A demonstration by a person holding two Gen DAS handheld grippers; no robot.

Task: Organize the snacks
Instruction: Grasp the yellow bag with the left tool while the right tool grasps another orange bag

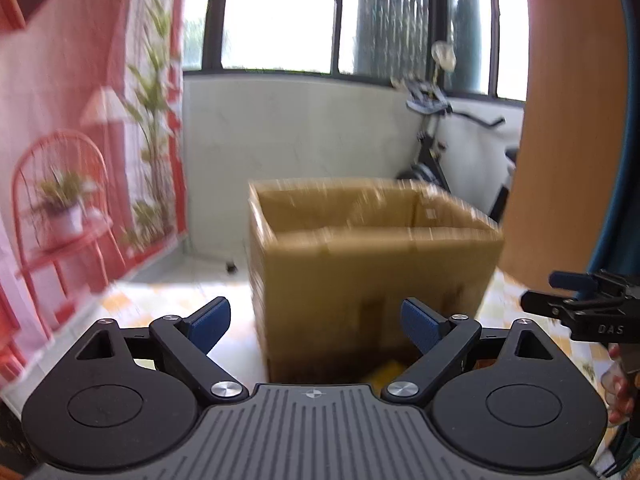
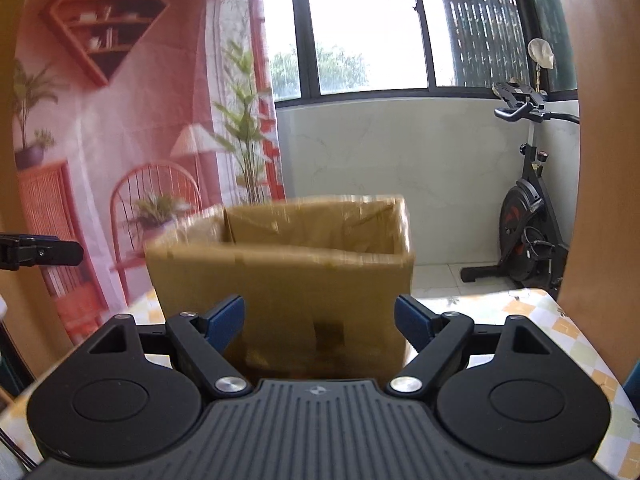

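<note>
Your left gripper has its jaws spread wide with nothing between the blue pads, and it points straight at the cardboard box, which stands open-topped on the table just ahead of it. Your right gripper is in the same condition: jaws wide apart, empty, its blue pads framing the lower front of the same box. The box is blurred in both views, so you cannot tell what lies inside it; its inner walls show, but no contents can be made out. In the left view a small yellow shape shows at the foot of the box, right by the gripper body, too blurred to identify. No snack is clearly visible in either view. The table wears a cloth with a yellow and white checked pattern. From the left view you can see your right gripper at the far right edge, off to the side of the box, with your hand below it. Behind the box stand a pale wall under large windows, an exercise bike in the right corner, and a pink printed backdrop on the left.
</note>
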